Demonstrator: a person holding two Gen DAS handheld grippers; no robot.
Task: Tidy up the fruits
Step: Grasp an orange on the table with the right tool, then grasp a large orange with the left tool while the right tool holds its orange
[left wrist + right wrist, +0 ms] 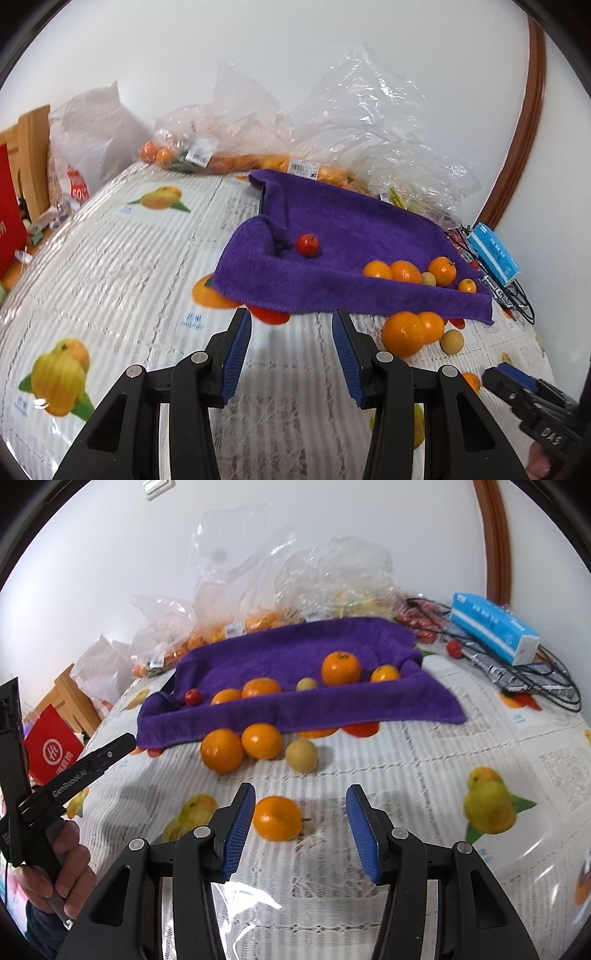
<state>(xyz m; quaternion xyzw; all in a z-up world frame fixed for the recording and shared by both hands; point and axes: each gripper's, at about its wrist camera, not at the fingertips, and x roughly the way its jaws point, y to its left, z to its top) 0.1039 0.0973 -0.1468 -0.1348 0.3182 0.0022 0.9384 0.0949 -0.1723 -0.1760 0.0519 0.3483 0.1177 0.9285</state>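
Note:
A tray draped with a purple towel [351,229] [295,646] holds a small red fruit [308,244] [192,696], several oranges [404,271] [340,668] and a pale yellow fruit. In front of it on the tablecloth lie two oranges [402,332] [221,749] and a yellowish round fruit [452,341] [302,755]. My left gripper [291,314] is open over bare cloth just short of the towel's edge. My right gripper [301,788] is open around a lone orange [277,818], which lies near its left pad without being pressed.
Clear plastic bags of fruit [221,155] [236,590] crowd the back by the wall. A blue tissue pack [493,253] [491,627] rests on a black wire rack [535,679] at the right. A red bag [51,749] and a wooden chair stand to the left. A hand [66,871] holds the left gripper.

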